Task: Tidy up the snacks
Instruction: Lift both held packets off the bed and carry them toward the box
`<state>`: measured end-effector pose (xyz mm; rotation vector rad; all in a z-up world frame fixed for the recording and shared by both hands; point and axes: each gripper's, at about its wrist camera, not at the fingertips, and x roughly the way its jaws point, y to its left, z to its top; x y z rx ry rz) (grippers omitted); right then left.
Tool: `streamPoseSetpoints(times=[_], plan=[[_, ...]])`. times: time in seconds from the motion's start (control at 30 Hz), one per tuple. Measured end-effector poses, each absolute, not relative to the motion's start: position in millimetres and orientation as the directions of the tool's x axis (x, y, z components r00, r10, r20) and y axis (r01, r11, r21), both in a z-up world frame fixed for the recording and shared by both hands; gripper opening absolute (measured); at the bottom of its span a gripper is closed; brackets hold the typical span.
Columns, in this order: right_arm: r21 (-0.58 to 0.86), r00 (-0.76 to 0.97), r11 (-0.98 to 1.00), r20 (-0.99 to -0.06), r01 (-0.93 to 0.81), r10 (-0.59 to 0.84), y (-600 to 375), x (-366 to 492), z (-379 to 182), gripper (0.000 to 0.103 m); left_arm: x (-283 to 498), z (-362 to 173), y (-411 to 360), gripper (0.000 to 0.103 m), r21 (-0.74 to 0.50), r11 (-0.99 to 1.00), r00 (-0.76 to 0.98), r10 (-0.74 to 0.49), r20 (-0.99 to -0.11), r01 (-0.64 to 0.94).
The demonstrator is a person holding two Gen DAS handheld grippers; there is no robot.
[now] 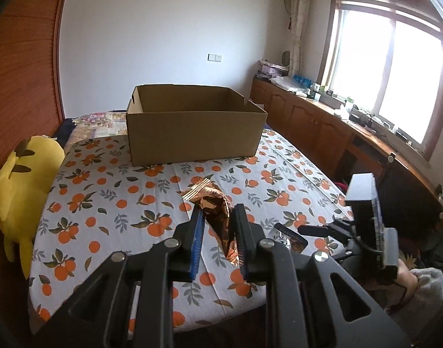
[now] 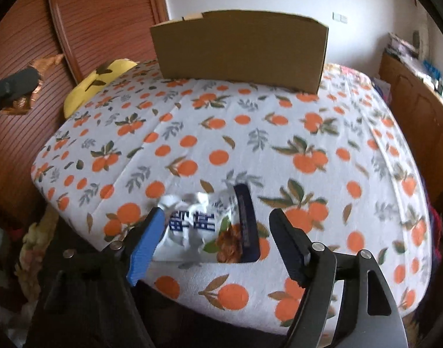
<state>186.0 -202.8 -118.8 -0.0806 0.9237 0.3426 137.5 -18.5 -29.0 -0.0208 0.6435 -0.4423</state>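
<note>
My left gripper (image 1: 218,213) is shut on a crinkled copper-brown snack packet (image 1: 214,206) and holds it above the bed. The open cardboard box (image 1: 192,123) stands on the bed beyond it; it also shows in the right wrist view (image 2: 240,47). My right gripper (image 2: 217,217) is open, its jaws on either side of a white and navy snack bag (image 2: 205,226) that lies on the orange-print bedsheet (image 2: 250,133) near the front edge. The left gripper with its copper packet (image 2: 32,87) shows at the far left of the right wrist view.
A yellow plush toy (image 1: 21,191) lies at the bed's left edge against the wooden wardrobe (image 1: 18,72). A wooden cabinet (image 1: 323,116) with clutter runs under the window on the right. The right gripper's body (image 1: 366,226) sits at the bed's right front.
</note>
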Motion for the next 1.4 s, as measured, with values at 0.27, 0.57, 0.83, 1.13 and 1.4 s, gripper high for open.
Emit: streamPoseSetpoints(times=[0.27,0.57,0.83,1.13,1.4], plan=[[0.016,0.603,0.947,-0.767,-0.322,0.218,-189.7,179.3,-138.6,0.083,137.1,-34.1,-22.6,0.019,-0.152,0.906,0.702,-0.404,-0.587,0.395],[0.022,0.624,0.952,-0.751,-0.307,0.219,-191.0,186.5,-138.1,0.075,137.4,-34.7,-22.3,0.019,-0.153,0.906,0.701,-0.405,-0.587,0.395],[0.047,0.608,0.947,-0.757,-0.318,0.242,-192.7,191.8,-134.8,0.073,136.6,-37.2,-22.4,0.019,-0.154,0.905,0.699,-0.406,-0.589,0.396],[-0.029,0.626,0.934,-0.749,-0.356,0.216,-175.8,204.1,-145.2,0.086,137.1,-36.7,-22.3,0.019,-0.153,0.905,0.7,-0.406,-0.588,0.396],[-0.057,0.635,0.936,-0.749,-0.348,0.19,-165.6,199.0,-134.6,0.061,135.5,-38.8,-19.1,0.019,-0.161,0.907,0.701,-0.404,-0.588,0.388]])
